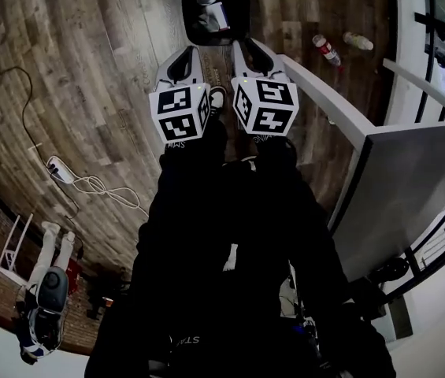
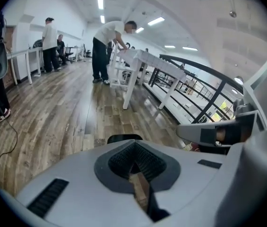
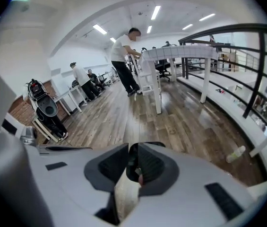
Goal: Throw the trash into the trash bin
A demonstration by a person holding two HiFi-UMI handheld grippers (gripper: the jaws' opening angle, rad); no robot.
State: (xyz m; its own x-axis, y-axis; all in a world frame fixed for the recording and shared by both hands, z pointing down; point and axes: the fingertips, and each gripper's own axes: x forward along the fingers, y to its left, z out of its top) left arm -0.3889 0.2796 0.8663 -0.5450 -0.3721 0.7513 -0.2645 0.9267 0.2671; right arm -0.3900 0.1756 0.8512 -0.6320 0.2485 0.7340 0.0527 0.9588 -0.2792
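The left tongs (image 2: 133, 157) are pressed together on nothing; the right tongs (image 3: 133, 163) stand a narrow slit apart, nothing clearly pinched. Just beyond both tips stands the black trash bin (image 1: 190, 24), pale trash (image 1: 216, 14) lying inside its rim. Bare wooden floor (image 1: 88, 93) opens wide to the left, while the edge of a white table (image 1: 411, 187) and a dark railing (image 1: 443, 61) hem the right.
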